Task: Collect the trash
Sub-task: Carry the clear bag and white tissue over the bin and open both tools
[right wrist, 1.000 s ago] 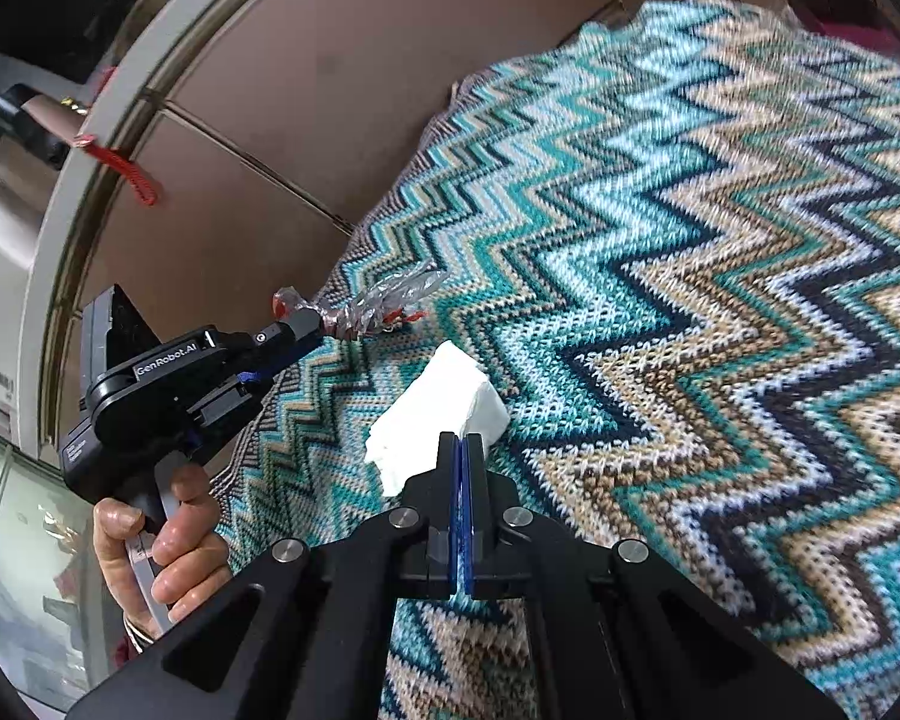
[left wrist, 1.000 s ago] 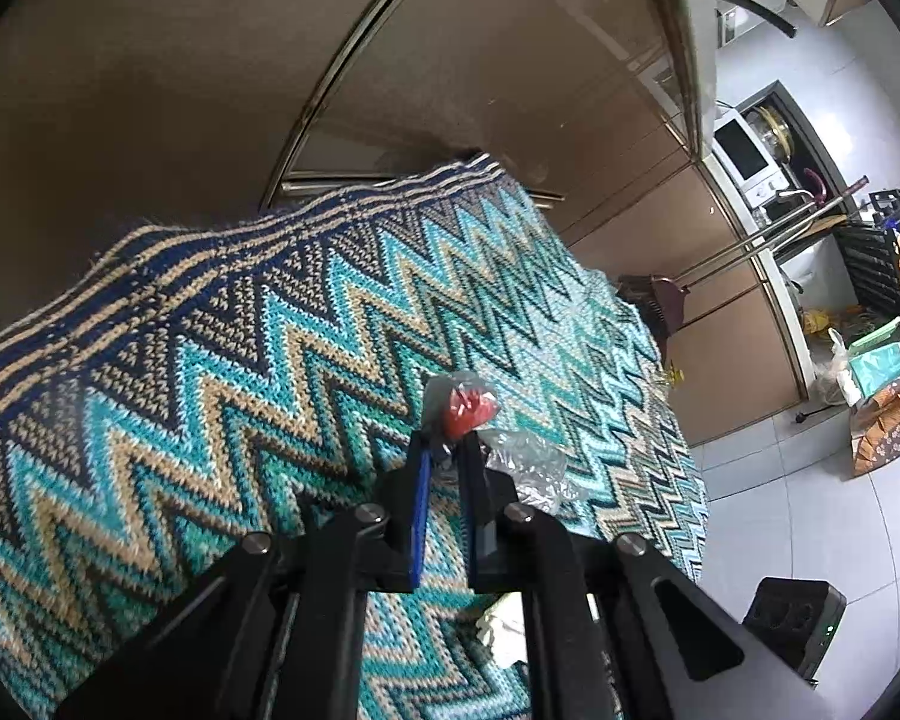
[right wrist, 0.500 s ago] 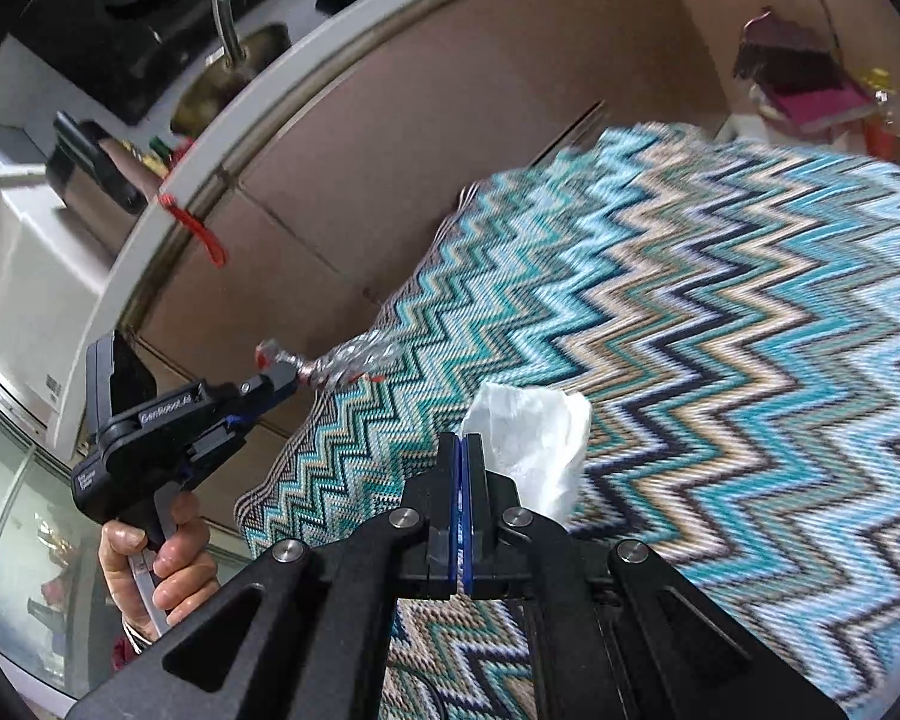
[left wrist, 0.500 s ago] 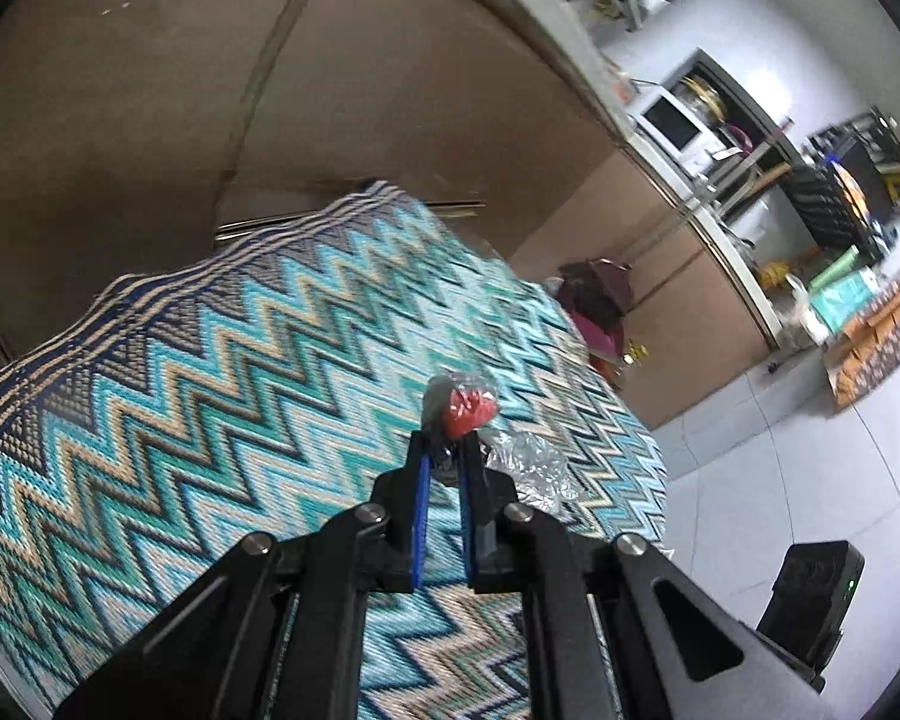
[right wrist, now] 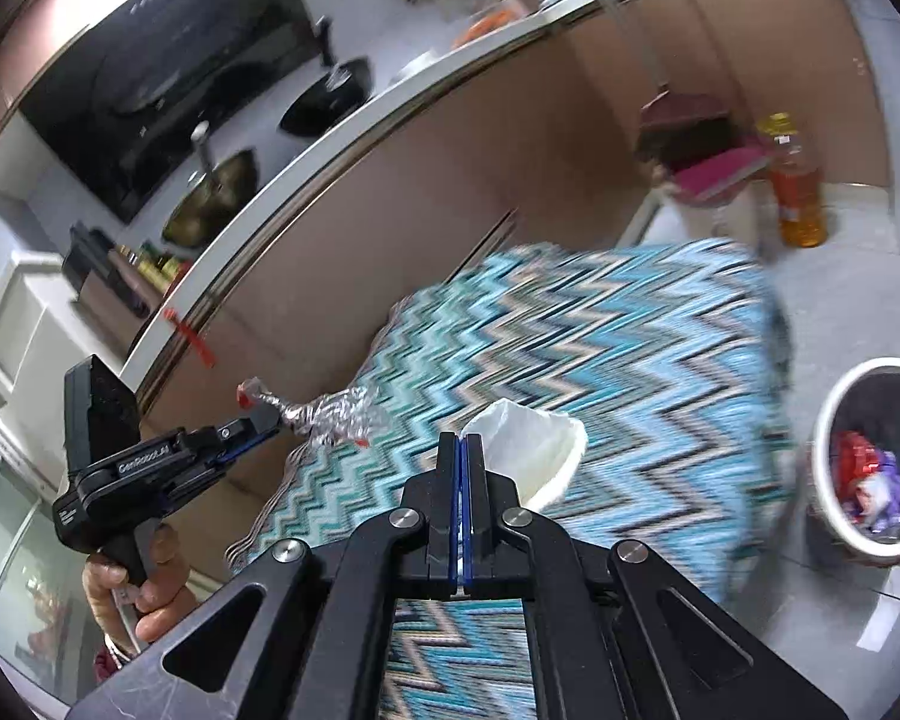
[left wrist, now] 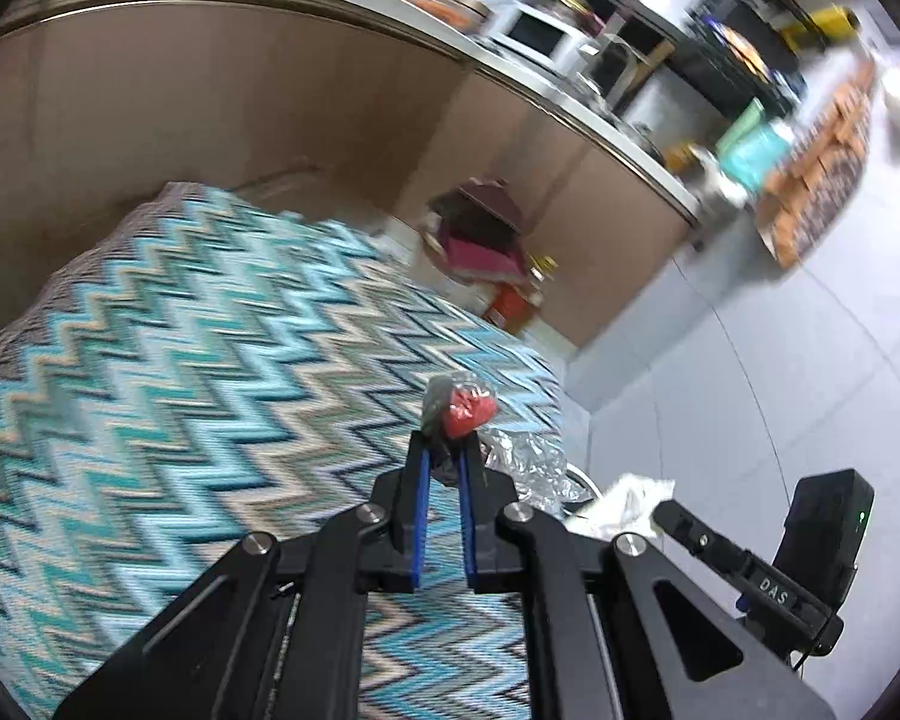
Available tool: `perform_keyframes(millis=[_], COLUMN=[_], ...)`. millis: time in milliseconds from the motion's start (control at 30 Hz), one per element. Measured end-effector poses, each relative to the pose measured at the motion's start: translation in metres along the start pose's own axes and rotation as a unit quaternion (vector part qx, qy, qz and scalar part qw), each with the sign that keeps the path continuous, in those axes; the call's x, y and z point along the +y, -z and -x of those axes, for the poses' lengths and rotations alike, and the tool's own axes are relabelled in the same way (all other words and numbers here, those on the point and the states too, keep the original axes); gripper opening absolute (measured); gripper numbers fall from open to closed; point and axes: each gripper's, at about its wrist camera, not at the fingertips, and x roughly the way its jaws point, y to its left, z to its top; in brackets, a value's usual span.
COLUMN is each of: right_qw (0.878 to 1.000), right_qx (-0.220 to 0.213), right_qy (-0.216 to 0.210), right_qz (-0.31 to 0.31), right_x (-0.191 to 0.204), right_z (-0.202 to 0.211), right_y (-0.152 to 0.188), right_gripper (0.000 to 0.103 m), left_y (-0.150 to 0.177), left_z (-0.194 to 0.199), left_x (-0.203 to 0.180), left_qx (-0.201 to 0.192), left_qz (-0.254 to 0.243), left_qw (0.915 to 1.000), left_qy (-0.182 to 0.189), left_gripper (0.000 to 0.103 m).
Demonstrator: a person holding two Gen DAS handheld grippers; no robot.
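My left gripper (left wrist: 444,441) is shut on a crinkly clear wrapper with a red end (left wrist: 465,411); its silvery tail (left wrist: 531,459) hangs to the right. In the right wrist view the left gripper (right wrist: 261,420) holds this wrapper (right wrist: 330,417) above the zigzag rug (right wrist: 600,348). My right gripper (right wrist: 467,441) is shut on a white tissue (right wrist: 528,450), held above the rug. The tissue also shows in the left wrist view (left wrist: 627,495), beside the right gripper (left wrist: 666,513). A white-rimmed trash bin (right wrist: 834,420) with coloured wrappers inside stands on the floor at the right.
The zigzag rug (left wrist: 210,390) lies against brown kitchen cabinets (left wrist: 240,108). A maroon stool (right wrist: 708,162) and an orange bottle (right wrist: 798,192) stand by the cabinets past the rug's far end. Pale floor tiles (left wrist: 780,360) lie to the right.
Both grippers have lifted and swung to the right with their loads. The trash bin has come into the right wrist view. The views are motion-blurred.
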Motion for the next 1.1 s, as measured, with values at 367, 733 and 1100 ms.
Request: perform_keyframes(millis=[367, 733, 1100], right_qw=[0.989, 0.968, 0.954], right_qx=[-0.063, -0.058, -0.056], right_qy=[0.112, 0.197, 0.223], right_qz=[-0.077, -0.142, -0.191], right_x=[-0.130, -0.250, -0.293], right_z=[0.066, 0.054, 0.047], right_y=[-0.021, -0.035, -0.021], right_gripper=[0.001, 0.005, 0.031], left_y=[0.033, 0.062, 0.081], left_z=[-0.147, -0.286, -0.338], left_x=[-0.159, -0.242, -0.252], left_qx=[0.107, 0.168, 0.215], left_qz=[-0.108, -0.168, -0.158], left_qw=[0.9878, 0.9712, 0.9620], left_qy=[0.031, 0.020, 0.056], left_gripper=[0.008, 0.011, 0.012])
